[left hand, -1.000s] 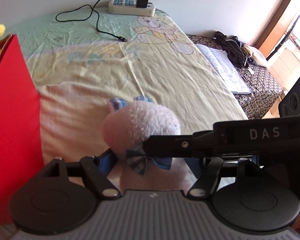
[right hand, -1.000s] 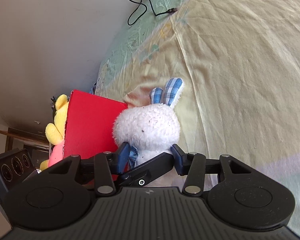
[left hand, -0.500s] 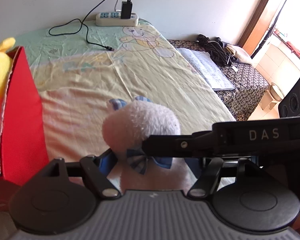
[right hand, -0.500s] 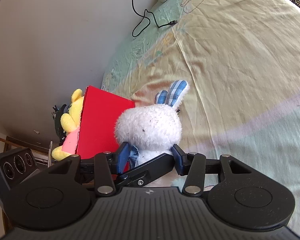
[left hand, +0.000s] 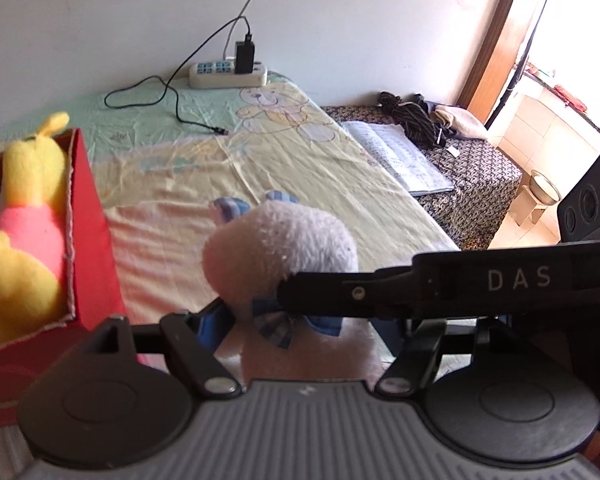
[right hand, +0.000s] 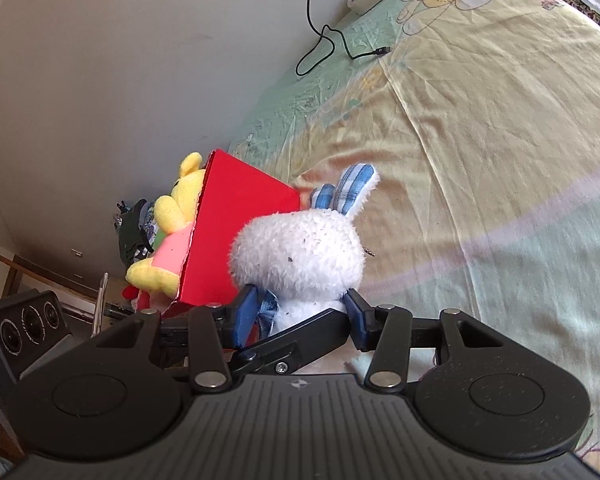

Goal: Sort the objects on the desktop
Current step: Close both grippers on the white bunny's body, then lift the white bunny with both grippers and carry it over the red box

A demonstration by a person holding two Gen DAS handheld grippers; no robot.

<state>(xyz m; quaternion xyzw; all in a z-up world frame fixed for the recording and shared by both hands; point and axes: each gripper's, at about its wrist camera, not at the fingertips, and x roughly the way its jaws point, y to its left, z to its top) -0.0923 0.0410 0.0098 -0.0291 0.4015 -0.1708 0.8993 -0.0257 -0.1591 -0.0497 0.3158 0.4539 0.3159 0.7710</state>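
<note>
A white plush rabbit (left hand: 280,248) with blue checked ears and a blue bow is held in the air by both grippers. My left gripper (left hand: 296,324) is shut on its neck. My right gripper (right hand: 300,312) is shut on it from the other side; the rabbit also shows in the right wrist view (right hand: 300,256). A red box (left hand: 88,224) stands to the left, with a yellow bear plush (left hand: 24,208) in a pink shirt lying in it. In the right wrist view the red box (right hand: 236,232) is just left of the rabbit.
A yellow-green cartoon bedsheet (left hand: 300,160) covers the surface. A white power strip (left hand: 228,74) with a black charger and a loose cable (left hand: 168,100) lie at the far edge by the wall. An open book (left hand: 400,160) and dark cords lie on a patterned cloth at right.
Both grippers have lifted the rabbit higher and toward the red box. The box's open top and the yellow bear inside have come into the left wrist view.
</note>
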